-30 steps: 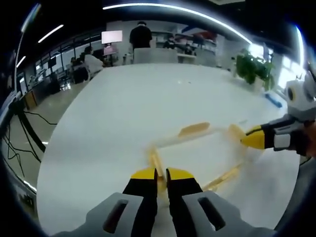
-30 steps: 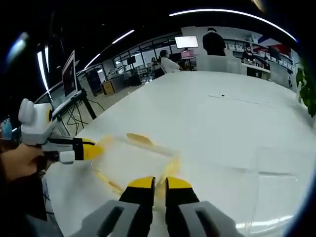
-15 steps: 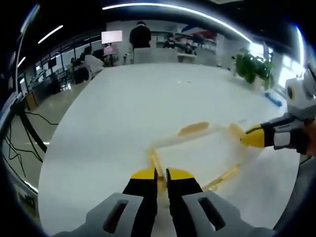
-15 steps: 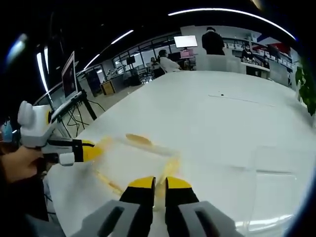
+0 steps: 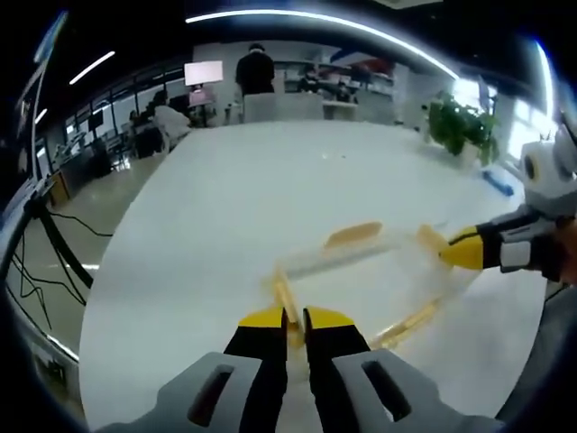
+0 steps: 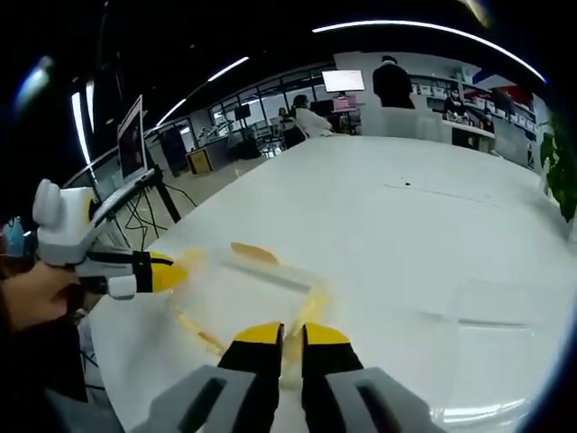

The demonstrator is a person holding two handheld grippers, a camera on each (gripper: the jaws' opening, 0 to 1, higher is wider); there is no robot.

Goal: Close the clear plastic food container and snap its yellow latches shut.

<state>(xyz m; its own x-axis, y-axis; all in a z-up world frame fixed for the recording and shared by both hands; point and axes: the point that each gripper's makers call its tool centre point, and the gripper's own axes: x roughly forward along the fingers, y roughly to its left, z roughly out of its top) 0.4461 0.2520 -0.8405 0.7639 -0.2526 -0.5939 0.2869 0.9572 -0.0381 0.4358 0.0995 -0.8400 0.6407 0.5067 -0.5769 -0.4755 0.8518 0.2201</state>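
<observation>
potted plant (image 5: pixel 464 129) stands far across the table (image 5: pixel 252 198).

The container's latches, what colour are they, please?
Yellow; the latches show best in the left gripper view.

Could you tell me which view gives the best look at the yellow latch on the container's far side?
The left gripper view: the far latch lies unobstructed and fairly large beyond the left gripper. The right gripper view shows the same latch smaller and paler, off to the left.
</observation>
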